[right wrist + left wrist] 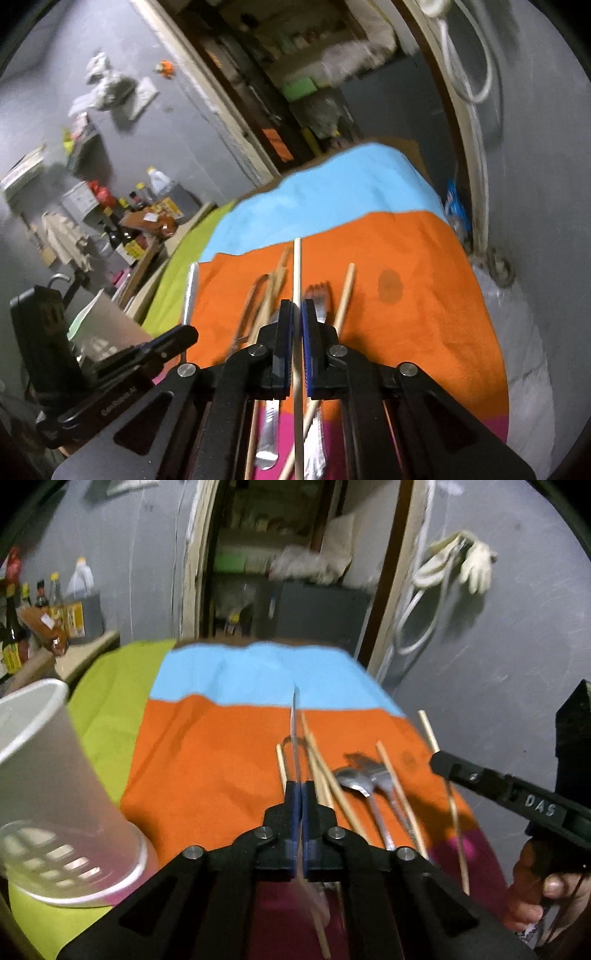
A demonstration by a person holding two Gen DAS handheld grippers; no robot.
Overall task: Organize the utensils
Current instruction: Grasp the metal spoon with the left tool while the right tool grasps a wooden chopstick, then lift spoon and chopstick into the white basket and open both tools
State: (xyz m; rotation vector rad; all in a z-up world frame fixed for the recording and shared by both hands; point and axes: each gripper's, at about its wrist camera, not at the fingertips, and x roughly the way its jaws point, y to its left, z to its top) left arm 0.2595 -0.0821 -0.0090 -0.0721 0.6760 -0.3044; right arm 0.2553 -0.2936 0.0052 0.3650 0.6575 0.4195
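My left gripper [298, 786] is shut on a thin metal knife [294, 731] seen edge-on, held above the orange cloth [207, 760]. It also shows in the right wrist view [190, 291]. My right gripper [296, 306] is shut on a wooden chopstick [297, 266], also seen in the left wrist view [428, 731]. Loose chopsticks [332, 786], a spoon [352, 781] and a fork [380, 775] lie on the cloth below. A white utensil holder cup [48, 786] with slots stands at the left.
The table carries green [110, 701], blue [258, 675], orange and magenta cloth patches. Bottles and jars [22, 616] stand on a shelf at the far left. A doorway [288, 572] is behind; grey wall with hanging gloves [469, 565] at right.
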